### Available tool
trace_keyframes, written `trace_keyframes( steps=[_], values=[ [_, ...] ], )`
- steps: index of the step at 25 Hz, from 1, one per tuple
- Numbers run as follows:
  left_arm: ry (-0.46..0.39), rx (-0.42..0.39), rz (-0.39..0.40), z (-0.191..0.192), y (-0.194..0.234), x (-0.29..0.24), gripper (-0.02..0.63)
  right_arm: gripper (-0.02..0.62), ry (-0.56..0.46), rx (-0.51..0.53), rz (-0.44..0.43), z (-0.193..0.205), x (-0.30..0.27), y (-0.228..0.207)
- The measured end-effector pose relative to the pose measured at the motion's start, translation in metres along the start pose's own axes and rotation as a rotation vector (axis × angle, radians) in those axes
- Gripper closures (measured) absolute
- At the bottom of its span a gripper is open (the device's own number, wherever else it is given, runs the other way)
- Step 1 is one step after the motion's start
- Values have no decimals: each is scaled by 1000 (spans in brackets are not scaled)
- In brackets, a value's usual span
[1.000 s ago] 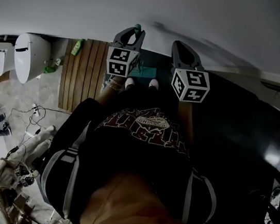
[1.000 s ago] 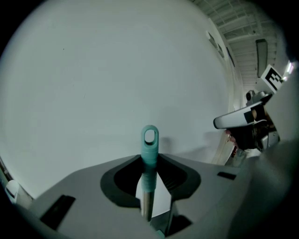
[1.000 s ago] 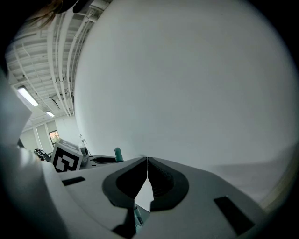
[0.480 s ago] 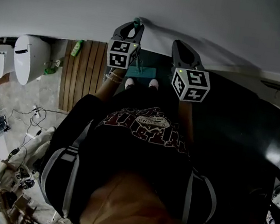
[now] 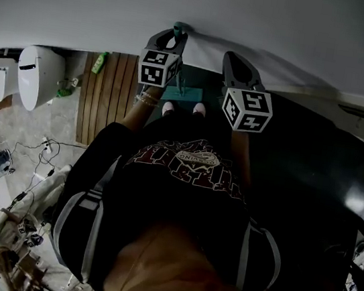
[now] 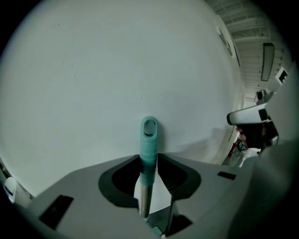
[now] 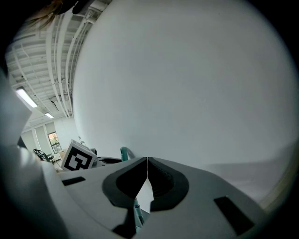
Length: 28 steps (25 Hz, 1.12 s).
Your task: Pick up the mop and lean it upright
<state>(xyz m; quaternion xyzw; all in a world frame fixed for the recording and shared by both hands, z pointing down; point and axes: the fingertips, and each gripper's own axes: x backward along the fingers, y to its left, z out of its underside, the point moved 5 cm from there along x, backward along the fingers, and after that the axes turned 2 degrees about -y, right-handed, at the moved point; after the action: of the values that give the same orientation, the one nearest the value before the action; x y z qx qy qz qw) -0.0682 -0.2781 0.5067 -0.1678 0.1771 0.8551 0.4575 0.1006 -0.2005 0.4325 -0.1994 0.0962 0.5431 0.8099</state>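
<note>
The mop stands nearly upright; its teal grip (image 6: pixel 149 140) with a hanging hole rests against the white wall (image 6: pixel 117 70). My left gripper (image 6: pixel 148 156) is shut on that grip just above the metal shaft (image 6: pixel 144 196). In the head view the left gripper (image 5: pixel 173 38) is up at the wall, the handle top (image 5: pixel 180 28) pokes out above it, and the teal mop head (image 5: pixel 176 93) lies on the floor by the person's feet. My right gripper (image 5: pixel 230 59) hovers beside it, shut and empty (image 7: pixel 147 159). From the right gripper view the mop's grip (image 7: pixel 124 152) shows at the left.
A white toilet (image 5: pixel 37 72) stands at the left, beside a slatted wooden mat (image 5: pixel 108 96) and a green bottle (image 5: pixel 100 61). Cables and clutter (image 5: pixel 23 212) cover the floor at the lower left. A dark railing (image 5: pixel 360 270) runs along the right.
My left gripper has carried the mop handle's top a little up the picture until it rests against the wall. The right gripper has stayed in place.
</note>
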Motion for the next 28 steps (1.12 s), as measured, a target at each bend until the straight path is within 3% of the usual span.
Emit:
trace_keyframes(
  steps=[7, 19, 28],
  values=[
    [0, 3, -20, 15, -1, 13, 452, 577, 6, 5, -18, 3, -3, 5],
    [-68, 44, -43, -1, -1, 41, 454, 577, 6, 18, -43, 2, -4, 15],
    [-124, 36, -43, -13, -8, 66, 557, 577, -4, 27, -66, -1, -3, 27]
  ],
)
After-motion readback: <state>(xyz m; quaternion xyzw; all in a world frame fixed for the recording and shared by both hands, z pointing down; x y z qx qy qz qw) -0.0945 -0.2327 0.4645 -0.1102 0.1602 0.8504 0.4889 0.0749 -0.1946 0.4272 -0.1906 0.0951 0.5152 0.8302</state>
